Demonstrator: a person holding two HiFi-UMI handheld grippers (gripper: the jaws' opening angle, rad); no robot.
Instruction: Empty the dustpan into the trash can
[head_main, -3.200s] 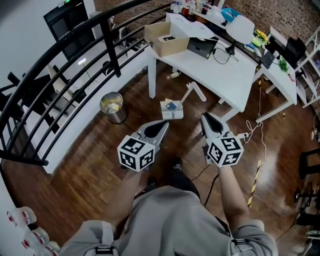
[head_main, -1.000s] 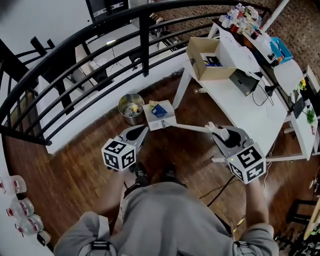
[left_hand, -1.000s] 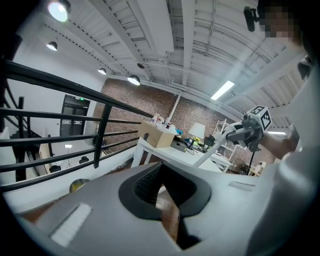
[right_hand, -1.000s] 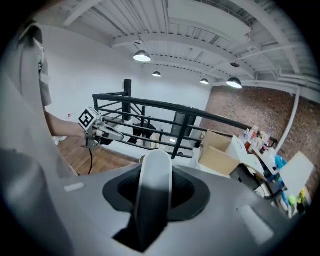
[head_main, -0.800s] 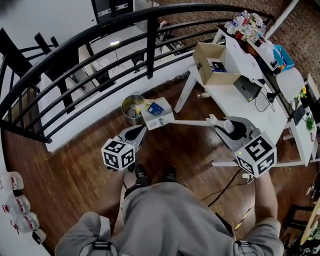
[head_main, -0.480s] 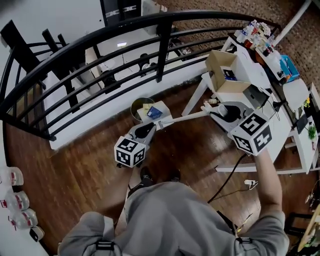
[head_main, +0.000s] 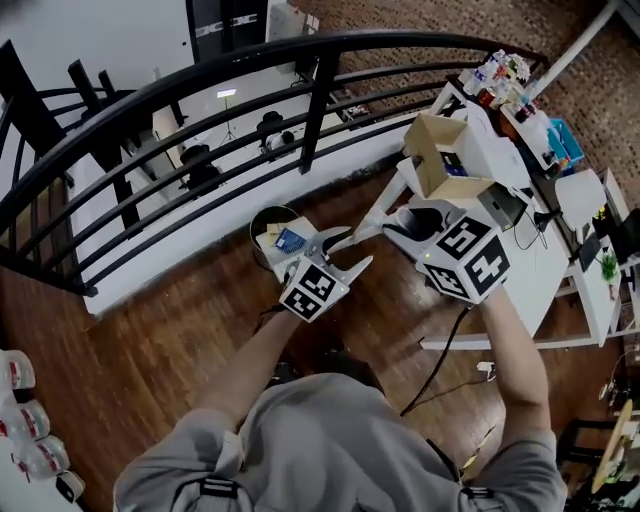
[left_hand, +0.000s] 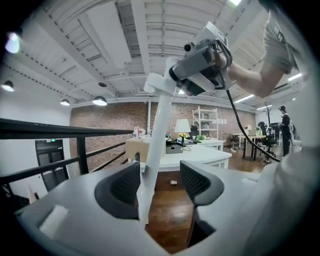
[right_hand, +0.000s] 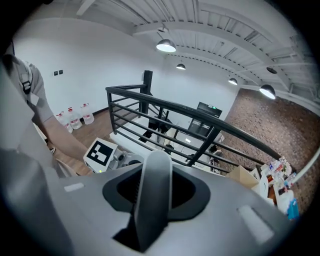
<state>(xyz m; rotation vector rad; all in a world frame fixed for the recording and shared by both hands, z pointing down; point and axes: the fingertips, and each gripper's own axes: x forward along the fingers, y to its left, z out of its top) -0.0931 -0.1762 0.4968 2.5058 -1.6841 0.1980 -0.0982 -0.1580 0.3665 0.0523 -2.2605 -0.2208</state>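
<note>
A white dustpan (head_main: 283, 243) with a blue scrap (head_main: 291, 239) in it hangs over the round metal trash can (head_main: 262, 220) by the railing. Its long white handle (head_main: 372, 226) rises to the right into my right gripper (head_main: 398, 224), which is shut on the handle's end (right_hand: 152, 200). My left gripper (head_main: 351, 251) sits low on the handle near the pan. Its jaws are opening wide; the handle (left_hand: 157, 135) runs between them, close against the left pad (left_hand: 120, 187), and the right pad stands clear. The left gripper view shows the right gripper (left_hand: 202, 62) up high on the handle.
A black metal railing (head_main: 300, 60) curves behind the can. A white desk (head_main: 520, 230) with an open cardboard box (head_main: 440, 160) and clutter stands at the right. A black cable (head_main: 440, 350) trails over the wooden floor. Water bottles (head_main: 20, 440) stand at the lower left.
The left gripper moved right from beside the can to the handle and its jaws spread open. The right gripper swung left and up with the handle, and the pan moved over the can.
</note>
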